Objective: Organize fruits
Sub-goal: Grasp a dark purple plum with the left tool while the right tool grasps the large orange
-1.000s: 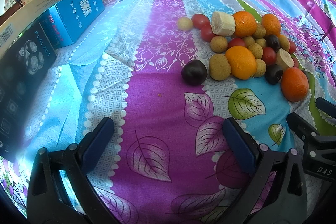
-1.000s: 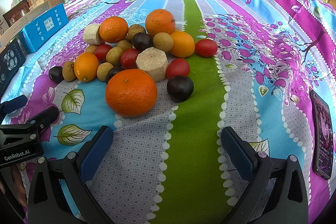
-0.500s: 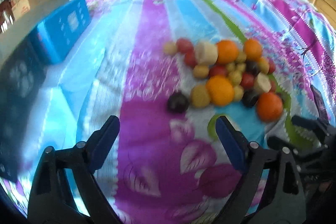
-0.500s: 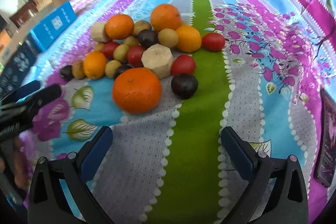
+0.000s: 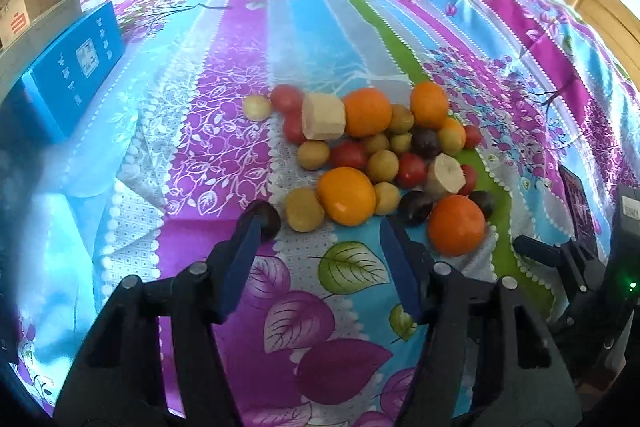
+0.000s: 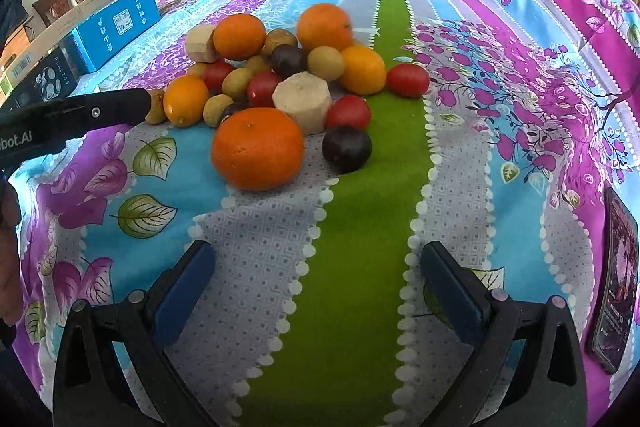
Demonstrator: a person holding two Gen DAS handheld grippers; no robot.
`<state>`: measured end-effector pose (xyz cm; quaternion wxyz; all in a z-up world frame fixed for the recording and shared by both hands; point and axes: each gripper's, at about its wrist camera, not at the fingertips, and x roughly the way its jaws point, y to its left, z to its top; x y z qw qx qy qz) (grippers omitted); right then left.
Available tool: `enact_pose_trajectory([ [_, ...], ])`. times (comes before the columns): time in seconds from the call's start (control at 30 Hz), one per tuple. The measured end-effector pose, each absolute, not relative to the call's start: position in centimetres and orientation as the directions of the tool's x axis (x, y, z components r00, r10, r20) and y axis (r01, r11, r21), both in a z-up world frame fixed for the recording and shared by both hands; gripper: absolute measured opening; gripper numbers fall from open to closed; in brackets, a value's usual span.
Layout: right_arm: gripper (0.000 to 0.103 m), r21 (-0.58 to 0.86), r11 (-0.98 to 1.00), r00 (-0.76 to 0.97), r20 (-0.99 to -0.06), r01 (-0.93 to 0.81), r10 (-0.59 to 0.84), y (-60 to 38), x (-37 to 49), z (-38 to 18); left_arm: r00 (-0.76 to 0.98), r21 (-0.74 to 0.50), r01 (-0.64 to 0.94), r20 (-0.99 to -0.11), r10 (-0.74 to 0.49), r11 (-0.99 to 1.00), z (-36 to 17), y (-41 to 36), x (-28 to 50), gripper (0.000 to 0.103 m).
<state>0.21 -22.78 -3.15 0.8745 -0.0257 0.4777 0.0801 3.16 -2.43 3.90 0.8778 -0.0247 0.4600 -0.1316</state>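
Left gripper (image 5: 320, 231) — jaws standing apart, left finger partly covering a dark plum (image 5: 269, 219) at frame centre. Right gripper (image 6: 320, 279) — released, hovering low-centre. Fruit pile (image 6: 280, 83) lying mid-frame on the striped floral cloth (image 6: 360, 227); phone (image 6: 618, 283) sitting at right edge.

Blue box (image 6: 116, 27) far left — phone (image 6: 618, 279) at rt edge.

Bed in striped floral sheet (image 6: 360, 227), heaped fruit pile (image 6: 280, 83), blue box (image 6: 116, 27), phone (image 6: 618, 279)
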Motion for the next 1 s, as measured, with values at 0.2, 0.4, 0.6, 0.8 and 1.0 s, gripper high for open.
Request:
enact_pose_trajectory([
  [0.2,0.103,0.031,0.986,0.536,-0.836,-0.165,0.116,-22.8,0.2,-3.2,0.544,-0.164,0.201,-0.801,-0.25,0.966,3.9,-2.3,3.0,0.064],
  [0.4,0.103,0.03,0.986,0.539,-0.835,-0.165,0.116,-22.9,0.2,-3.2,0.543,-0.162,0.2,-0.802,-0.247,0.966,4.0,-2.2,3.0,0.065],
  [0.6,0.103,0.033,0.985,0.535,-0.836,-0.168,0.119,-22.8,0.2,-3.1,0.541,-0.15,0.211,-0.805,-0.243,0.966,3.8,-2.3,2.7,0.065],
  [0.8,0.075,0.132,0.966,0.551,-0.8,-0.22,0.235,-24.1,-0.7,-1.8,0.532,-0.157,0.206,-0.81,-0.245,0.966,3.2,-1.2,2.0,0.065],
  [1.0,0.059,0.243,0.928,0.547,-0.754,-0.283,0.364,-24.6,-0.2,-0.4,0.524,-0.17,0.21,-0.812,-0.257,0.963,2.9,-1.1,1.9,0.064],
])
